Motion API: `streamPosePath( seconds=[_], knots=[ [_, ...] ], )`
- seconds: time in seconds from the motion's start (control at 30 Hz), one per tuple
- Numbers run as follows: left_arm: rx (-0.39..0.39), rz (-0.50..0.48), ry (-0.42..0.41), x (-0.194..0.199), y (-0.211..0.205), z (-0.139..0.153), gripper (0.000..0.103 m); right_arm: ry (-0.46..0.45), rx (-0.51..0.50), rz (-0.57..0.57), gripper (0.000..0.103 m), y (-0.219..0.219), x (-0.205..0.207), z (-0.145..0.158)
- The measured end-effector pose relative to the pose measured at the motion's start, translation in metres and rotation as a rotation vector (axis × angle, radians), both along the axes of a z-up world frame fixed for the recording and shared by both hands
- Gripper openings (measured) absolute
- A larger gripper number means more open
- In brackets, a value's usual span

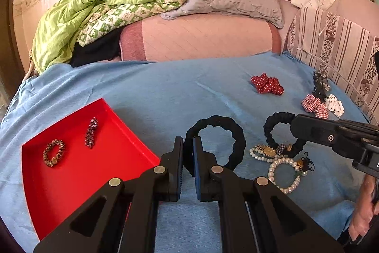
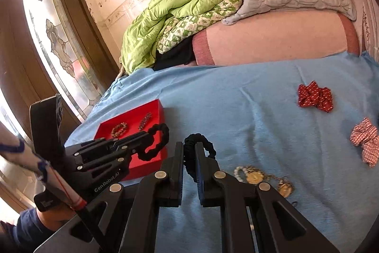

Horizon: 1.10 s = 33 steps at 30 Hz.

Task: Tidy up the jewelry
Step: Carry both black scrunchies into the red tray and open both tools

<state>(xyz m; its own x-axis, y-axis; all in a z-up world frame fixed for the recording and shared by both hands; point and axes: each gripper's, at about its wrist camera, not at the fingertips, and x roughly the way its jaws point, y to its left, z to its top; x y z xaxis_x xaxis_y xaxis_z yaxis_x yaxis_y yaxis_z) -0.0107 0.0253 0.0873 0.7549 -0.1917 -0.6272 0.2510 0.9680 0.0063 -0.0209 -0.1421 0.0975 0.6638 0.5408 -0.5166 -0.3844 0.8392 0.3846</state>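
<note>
Jewelry pieces lie in two places on the blue bedspread (image 1: 165, 91): a red tray (image 1: 71, 172) just left of the left gripper's fingers holds a bronze beaded bracelet (image 1: 53, 152) and a dark beaded piece (image 1: 91, 132), lying apart from each other, while a heap of white pearl strands (image 1: 284, 172) and gold pendants (image 1: 268, 151) sits to the right of those fingers. The left gripper (image 1: 188, 146) has its fingers nearly together, pinched on a black scrunchie (image 1: 214, 142) whose loop stands out ahead of the tips. The right gripper (image 2: 188, 151) is likewise almost closed — clamped on a second black ruffled scrunchie (image 2: 200, 151), which rises between and beyond its fingertips. In the right wrist view the pearls and gold pendants (image 2: 254, 178) lie just right of its fingers, partly hidden behind them. Farther ahead and to the right rest a red dotted scrunchie (image 1: 267, 84), a red checked one (image 1: 315, 106) and a white one (image 1: 335, 104) (these last two touching), with a dark hair clip (image 1: 319, 83) just behind them.
</note>
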Motion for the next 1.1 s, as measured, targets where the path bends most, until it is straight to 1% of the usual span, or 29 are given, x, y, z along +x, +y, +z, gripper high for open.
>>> streamPosePath(
  seconds=[0.3,0.47,0.67,0.8,0.97,1.1],
  knots=[
    [-0.019,0.071,-0.015,-0.001,0.036,0.007,0.008,-0.01,0.002,0.0,0.01,0.032,0.009,0.004],
    [-0.047,0.152,-0.01,0.002,0.072,0.01,0.008,-0.012,-0.003,0.008,0.01,0.055,0.016,0.009],
    [-0.081,0.263,0.01,0.005,0.125,0.009,0.008,-0.027,-0.029,0.056,0.01,0.091,0.026,0.016],
    [-0.11,0.329,0.041,0.007,0.154,0.004,0.008,-0.019,-0.037,0.1,0.01,0.118,0.035,0.014],
    [-0.097,0.401,0.084,0.011,0.177,-0.006,0.008,0.008,-0.046,0.153,0.01,0.154,0.052,0.007],
    [-0.086,0.444,0.123,0.015,0.188,-0.016,0.008,0.05,-0.053,0.191,0.01,0.185,0.07,-0.007]
  ],
)
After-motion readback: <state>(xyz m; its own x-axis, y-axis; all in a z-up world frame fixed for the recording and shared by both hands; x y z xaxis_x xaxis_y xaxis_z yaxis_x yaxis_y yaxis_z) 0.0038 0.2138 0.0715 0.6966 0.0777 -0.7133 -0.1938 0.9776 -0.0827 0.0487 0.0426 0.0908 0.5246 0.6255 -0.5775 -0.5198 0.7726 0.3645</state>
